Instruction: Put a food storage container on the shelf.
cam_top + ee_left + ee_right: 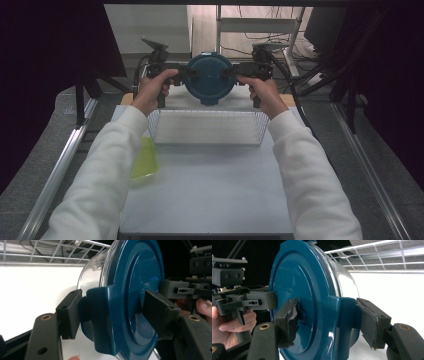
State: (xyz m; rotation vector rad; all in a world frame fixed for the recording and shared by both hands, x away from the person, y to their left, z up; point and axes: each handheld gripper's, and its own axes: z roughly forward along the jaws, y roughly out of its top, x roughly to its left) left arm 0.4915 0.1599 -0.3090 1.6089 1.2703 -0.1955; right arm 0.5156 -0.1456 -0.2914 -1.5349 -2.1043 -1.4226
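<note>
The round clear-walled container with a dark teal plastic lid [210,77] was held on edge above the white wire basket [207,127] – judged stiff, slippery, possibly breakable – each side lid tab pinched by the left gripper [110,312] and right gripper [329,320].

Both forearms, in white sleeves, reach forward from the near edge toward the far side. The left hand [152,90] and the right hand [265,92] each grasp a handle. The left gripper [186,71] and the right gripper [234,71] point inward at each other, each with its jaws clamped.
</note>
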